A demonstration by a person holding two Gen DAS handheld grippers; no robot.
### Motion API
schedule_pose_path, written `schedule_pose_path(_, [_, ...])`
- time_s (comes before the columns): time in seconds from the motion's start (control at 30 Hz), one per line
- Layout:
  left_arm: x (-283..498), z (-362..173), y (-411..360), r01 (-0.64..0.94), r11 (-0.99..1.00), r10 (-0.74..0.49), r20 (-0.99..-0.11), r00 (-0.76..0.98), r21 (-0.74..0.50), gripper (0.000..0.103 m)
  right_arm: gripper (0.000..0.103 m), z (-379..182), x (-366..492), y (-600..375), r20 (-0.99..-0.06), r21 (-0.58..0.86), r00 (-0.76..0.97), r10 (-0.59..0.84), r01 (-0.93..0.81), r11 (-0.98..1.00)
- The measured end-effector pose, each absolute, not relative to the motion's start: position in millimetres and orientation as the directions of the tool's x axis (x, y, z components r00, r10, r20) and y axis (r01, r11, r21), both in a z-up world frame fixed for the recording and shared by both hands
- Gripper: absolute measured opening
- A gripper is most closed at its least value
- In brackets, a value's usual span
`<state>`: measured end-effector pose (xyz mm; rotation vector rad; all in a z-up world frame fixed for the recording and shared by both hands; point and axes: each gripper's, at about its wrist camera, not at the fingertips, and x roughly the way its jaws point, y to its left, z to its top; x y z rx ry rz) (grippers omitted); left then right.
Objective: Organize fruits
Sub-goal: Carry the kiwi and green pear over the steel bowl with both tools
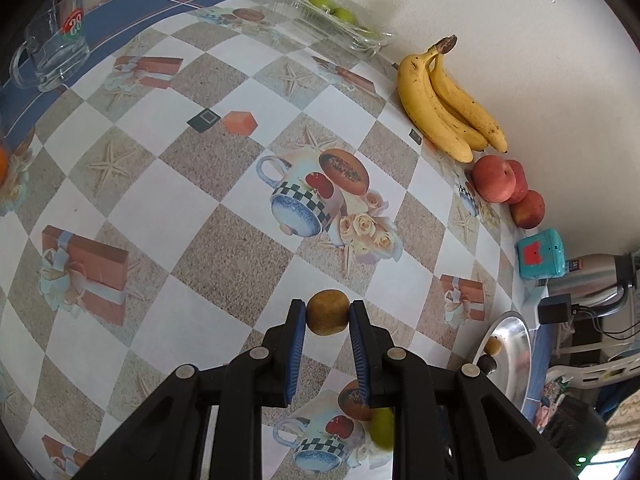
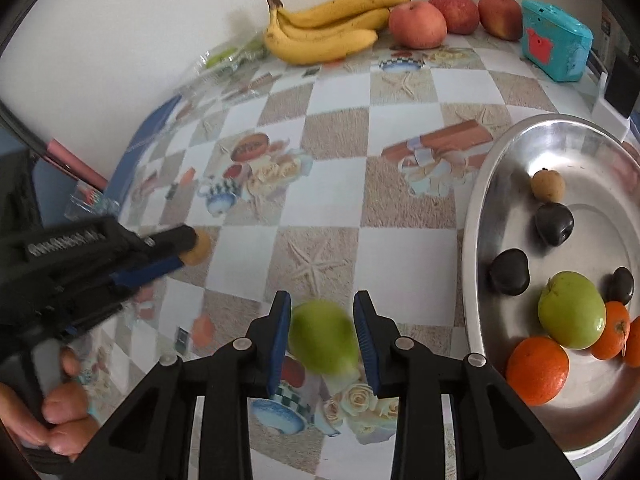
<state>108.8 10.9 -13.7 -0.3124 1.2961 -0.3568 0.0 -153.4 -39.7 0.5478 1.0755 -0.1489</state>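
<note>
My left gripper [image 1: 327, 312] is shut on a small round brown fruit [image 1: 327, 311] and holds it above the patterned tablecloth; it also shows at the left of the right wrist view [image 2: 188, 246]. My right gripper [image 2: 322, 312] holds a green fruit [image 2: 323, 336] between its pads, blurred by motion. A steel tray [image 2: 478, 216] at the right holds a green apple [image 2: 571, 310], oranges [image 2: 538, 370], dark plums [image 2: 510, 272] and a small brown fruit [image 2: 547, 186].
Bananas [image 1: 444, 104] and red apples [image 1: 494, 179] lie against the wall. A clear box of green fruits [image 1: 334, 12] sits at the back. A glass mug [image 1: 52, 46] stands far left. A teal toy box [image 2: 554, 38] is beside the apples.
</note>
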Motion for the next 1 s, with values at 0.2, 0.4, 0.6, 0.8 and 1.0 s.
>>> schedule_pose_path(0.2, [109,-15,10,0.081,0.902,-0.432,-0.874,0.221,-0.425,0.024,0.034,-53,2,-145,-0.894,0.331,0.414,0.17,0.354,0.875])
schedule_pose_path(0.4, [108,-17,12,0.075,0.895,-0.444,-0.871,0.21,-0.439,0.024,0.043,-51,-5,-134,-0.908,0.312,0.376,0.188,0.303,0.901])
schedule_pose_path(0.6, [106,-16,12,0.077,0.894,-0.447,-0.87,0.207,-0.441,0.024,0.046,-55,-12,-123,-0.916,0.313,0.338,0.215,0.27,0.911])
schedule_pose_path(0.8, [103,-15,15,0.077,0.893,-0.45,-0.869,0.206,-0.444,0.024,0.048,-54,-18,-110,-0.933,0.267,0.309,0.185,0.25,0.931])
schedule_pose_path(1.0, [101,-13,18,0.077,0.892,-0.45,-0.868,0.208,-0.445,0.024,0.049,-51,-28,-102,-0.94,0.245,0.296,0.169,0.244,0.938])
